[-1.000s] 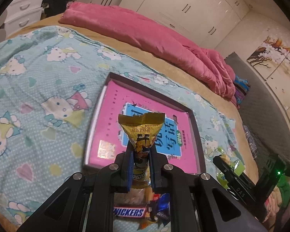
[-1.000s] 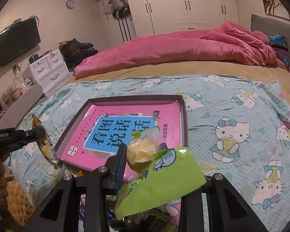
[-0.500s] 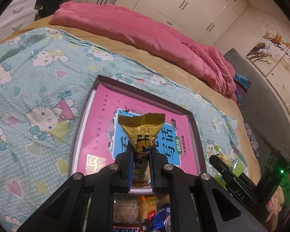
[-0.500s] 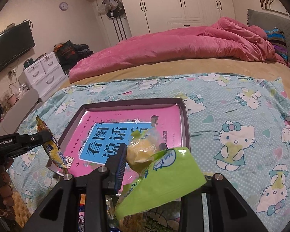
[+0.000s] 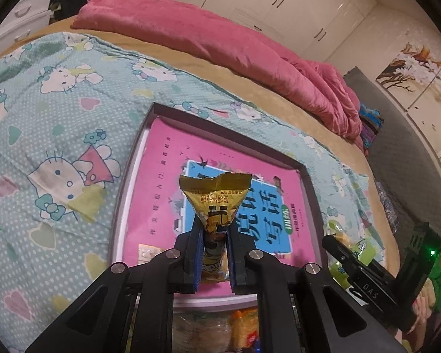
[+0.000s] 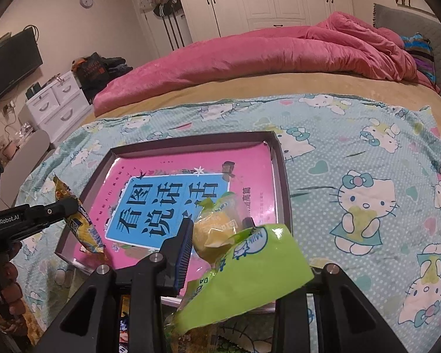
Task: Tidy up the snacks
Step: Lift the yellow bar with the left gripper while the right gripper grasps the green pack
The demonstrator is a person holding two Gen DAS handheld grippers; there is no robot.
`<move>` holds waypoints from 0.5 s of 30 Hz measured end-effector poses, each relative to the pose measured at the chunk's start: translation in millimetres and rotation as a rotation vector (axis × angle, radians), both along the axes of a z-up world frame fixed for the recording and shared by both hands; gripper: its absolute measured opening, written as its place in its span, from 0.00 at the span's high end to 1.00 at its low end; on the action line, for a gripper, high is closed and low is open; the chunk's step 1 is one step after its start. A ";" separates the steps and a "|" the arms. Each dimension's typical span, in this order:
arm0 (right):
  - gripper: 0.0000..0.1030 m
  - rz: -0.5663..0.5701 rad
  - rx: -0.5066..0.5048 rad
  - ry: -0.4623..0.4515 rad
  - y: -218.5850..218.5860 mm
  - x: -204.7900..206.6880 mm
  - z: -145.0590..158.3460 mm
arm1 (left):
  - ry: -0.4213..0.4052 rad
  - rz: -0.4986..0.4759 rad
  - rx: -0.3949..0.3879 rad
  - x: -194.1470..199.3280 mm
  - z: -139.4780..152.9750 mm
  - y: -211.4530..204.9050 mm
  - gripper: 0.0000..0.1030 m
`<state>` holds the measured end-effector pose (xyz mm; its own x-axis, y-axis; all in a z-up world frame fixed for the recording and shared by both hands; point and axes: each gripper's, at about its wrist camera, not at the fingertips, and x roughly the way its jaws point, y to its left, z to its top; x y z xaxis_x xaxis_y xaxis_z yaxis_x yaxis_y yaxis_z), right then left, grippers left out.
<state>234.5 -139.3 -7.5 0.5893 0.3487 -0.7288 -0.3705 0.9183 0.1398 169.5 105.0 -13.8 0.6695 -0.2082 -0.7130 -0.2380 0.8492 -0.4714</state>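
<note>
Yellow snack packet (image 5: 215,206) pinched upright in left gripper (image 5: 213,236) above pink-lined tray (image 5: 150,123) on bed. Green snack bag (image 6: 250,270) clamped in right gripper (image 6: 217,235) over tray's near edge.

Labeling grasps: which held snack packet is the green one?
The right gripper's milk-candy packet: lime green with a cat logo. The left gripper's snack packet is yellow.

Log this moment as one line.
left hand-held gripper: shut on yellow foil snack packet | right hand-held gripper: shut on green plastic snack bag | above dark-rimmed tray
</note>
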 end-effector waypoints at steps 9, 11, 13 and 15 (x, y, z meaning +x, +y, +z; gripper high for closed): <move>0.66 -0.012 -0.033 0.041 4.8 9.3 -16.4 | 0.024 -0.028 -0.005 6.1 -13.4 4.9 0.87; 0.66 -0.010 -0.043 0.046 6.0 9.5 -19.6 | 0.033 -0.032 -0.005 7.0 -15.9 5.3 0.87; 0.66 -0.007 -0.051 0.056 7.2 10.2 -23.0 | 0.039 -0.034 -0.008 7.6 -18.5 6.9 0.87; 0.66 -0.007 -0.058 0.067 7.6 11.4 -26.3 | 0.039 -0.031 -0.005 7.8 -19.6 9.0 0.87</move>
<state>245.9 -131.8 -33.9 0.5408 0.3010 -0.7854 -0.3560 0.9279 0.1105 177.3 114.1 -33.4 0.6345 -0.2324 -0.7371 -0.2298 0.8539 -0.4670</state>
